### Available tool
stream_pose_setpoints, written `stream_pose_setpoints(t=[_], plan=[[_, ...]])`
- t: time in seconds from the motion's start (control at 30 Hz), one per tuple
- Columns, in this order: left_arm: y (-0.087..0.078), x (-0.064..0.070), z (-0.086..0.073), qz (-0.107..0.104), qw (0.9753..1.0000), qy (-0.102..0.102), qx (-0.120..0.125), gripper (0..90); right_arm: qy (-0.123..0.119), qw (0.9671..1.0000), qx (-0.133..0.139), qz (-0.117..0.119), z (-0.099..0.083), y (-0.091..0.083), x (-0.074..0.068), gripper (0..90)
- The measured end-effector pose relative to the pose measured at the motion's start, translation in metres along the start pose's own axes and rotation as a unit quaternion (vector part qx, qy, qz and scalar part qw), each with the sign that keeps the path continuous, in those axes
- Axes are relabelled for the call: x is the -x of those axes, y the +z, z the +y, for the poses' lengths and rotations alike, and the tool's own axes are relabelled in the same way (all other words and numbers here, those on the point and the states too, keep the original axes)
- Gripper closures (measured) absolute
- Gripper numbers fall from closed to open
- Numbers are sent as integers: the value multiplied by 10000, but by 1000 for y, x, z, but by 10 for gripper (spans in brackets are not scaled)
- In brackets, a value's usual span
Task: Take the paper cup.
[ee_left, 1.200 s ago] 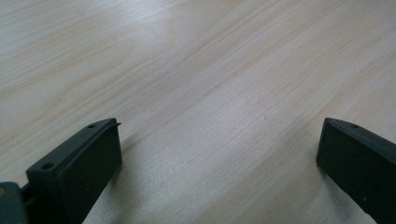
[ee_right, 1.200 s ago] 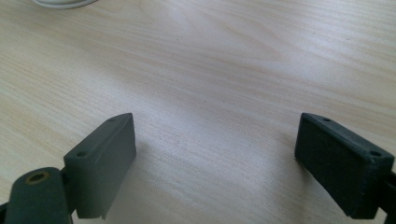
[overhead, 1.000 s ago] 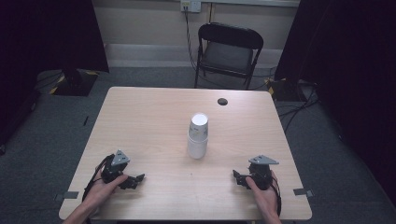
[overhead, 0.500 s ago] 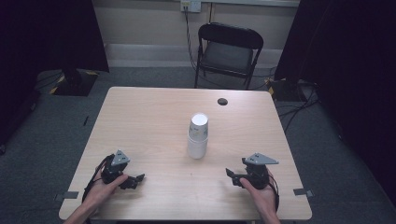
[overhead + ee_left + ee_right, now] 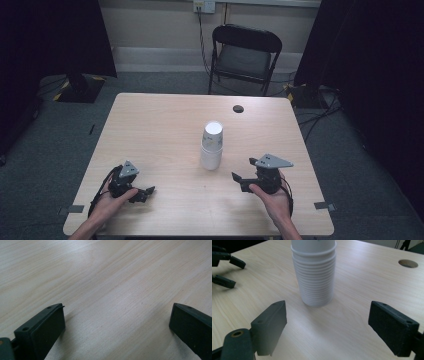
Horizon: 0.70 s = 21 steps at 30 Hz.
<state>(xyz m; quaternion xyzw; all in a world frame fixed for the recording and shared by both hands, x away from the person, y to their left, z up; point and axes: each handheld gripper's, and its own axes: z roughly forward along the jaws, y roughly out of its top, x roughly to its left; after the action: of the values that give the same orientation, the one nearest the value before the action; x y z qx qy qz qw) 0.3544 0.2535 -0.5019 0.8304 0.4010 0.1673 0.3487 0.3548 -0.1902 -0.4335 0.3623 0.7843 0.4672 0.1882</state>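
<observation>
A stack of white ribbed paper cups (image 5: 211,146) stands upright near the middle of the light wood table (image 5: 160,130). My right gripper (image 5: 242,170) is held in a hand just right of the stack, jaws open and aimed at it. In the right gripper view the cup stack (image 5: 314,275) rises a short way beyond the open right gripper (image 5: 328,306), with nothing between the pads. My left gripper (image 5: 146,194) rests low at the front left of the table, apart from the cups. In its own view the left gripper (image 5: 116,310) is wide open over bare wood.
A round cable hole (image 5: 238,108) lies in the table's far right part. A black folding chair (image 5: 245,50) stands behind the table. In the right gripper view the left gripper (image 5: 233,272) shows at far left. The table's front edge runs close to both hands.
My right gripper has moved left and slightly forward, toward the cup stack, and now faces it. The left gripper and the cups have stayed put.
</observation>
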Motion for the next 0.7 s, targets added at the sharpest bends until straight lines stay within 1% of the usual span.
stream_pose_setpoints(t=[0.07, 0.1, 0.17, 0.23, 0.27, 0.33, 0.4, 0.47, 0.5, 0.53, 0.57, 0.6, 0.63, 0.67, 0.7], plan=[[0, 0, 0, 0, 10000, 0, 1, 0, -13, 10000, 42, 6, 2, 1, -1, 149], [0, 0, 0, -1, 10000, -2, 1, 0, -47, 9999, 91, 50, 9, 2, -1, 149], [0, 0, 0, 0, 10000, -2, 2, 0, -52, 9999, 115, 58, 11, 2, -2, 149], [0, 0, 0, -1, 10000, 0, 0, 0, -37, 9997, 218, 85, 18, 4, -2, 159], [0, 0, 0, 0, 10000, -1, 1, 0, -100, 9996, 235, 155, 24, 8, -4, 167], [0, 0, 0, -1, 10000, -1, 1, 0, -152, 9994, 264, 182, 29, 10, -6, 175], [0, 0, 0, 0, 10000, -2, 1, 0, -168, 9993, 277, 186, 31, 11, -7, 176], [0, 0, 0, -1, 10000, -1, 1, 0, -216, 9988, 368, 236, 41, 13, -9, 173], [0, 0, 0, -1, 10000, -1, 1, 0, -216, 9988, 368, 236, 41, 13, -9, 173], [0, 0, 0, -1, 10000, 0, 0, 0, -262, 9985, 416, 229, 47, 14, -9, 172], [0, 0, 0, 0, 10000, -1, 0, 0, -262, 9985, 416, 229, 47, 14, -9, 172], [0, 0, 0, -1, 10000, -2, 1, 0, -261, 9982, 473, 264, 53, 16, -9, 171], [0, 0, 0, 0, 10000, -2, 0, 0, -261, 9982, 473, 264, 53, 16, -9, 171], [0, 0, 0, -1, 10000, -2, 1, 0, -311, 9977, 535, 275, 59, 16, -11, 165], [0, 0, 0, -1, 10000, -2, 1, 0, -311, 9977, 535, 275, 59, 16, -11, 165]])
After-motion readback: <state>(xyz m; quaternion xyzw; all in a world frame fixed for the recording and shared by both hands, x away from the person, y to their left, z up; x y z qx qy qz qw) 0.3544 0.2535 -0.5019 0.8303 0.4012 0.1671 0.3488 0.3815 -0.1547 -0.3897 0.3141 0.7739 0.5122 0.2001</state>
